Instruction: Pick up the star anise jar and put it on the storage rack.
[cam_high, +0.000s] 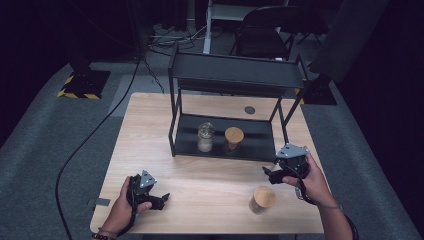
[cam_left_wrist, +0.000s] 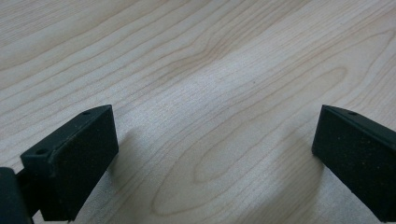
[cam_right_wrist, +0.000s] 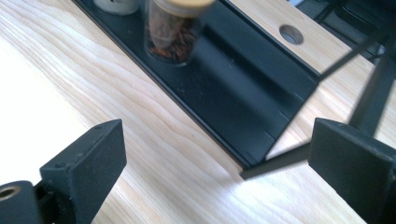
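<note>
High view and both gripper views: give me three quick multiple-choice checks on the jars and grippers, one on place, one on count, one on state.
1. Where does the wooden-lidded jar nearest the right gripper stand?
A. On the rack's top shelf
B. On the bare table in front of the rack
C. Between the left gripper's jaws

2. How many jars stand on the lower shelf of the black rack?
A. One
B. Two
C. Four

3. How do the right gripper's jaws stand?
A. Open with nothing between them
B. Shut on a jar
C. Shut on the rack's leg

Answers: 1 B, since the high view shows it on the wooden table near the front edge, apart from the rack. 2 B, a clear-topped jar and a jar with a wooden lid side by side. 3 A, as the right gripper view shows both jaws wide apart over table and shelf.
</note>
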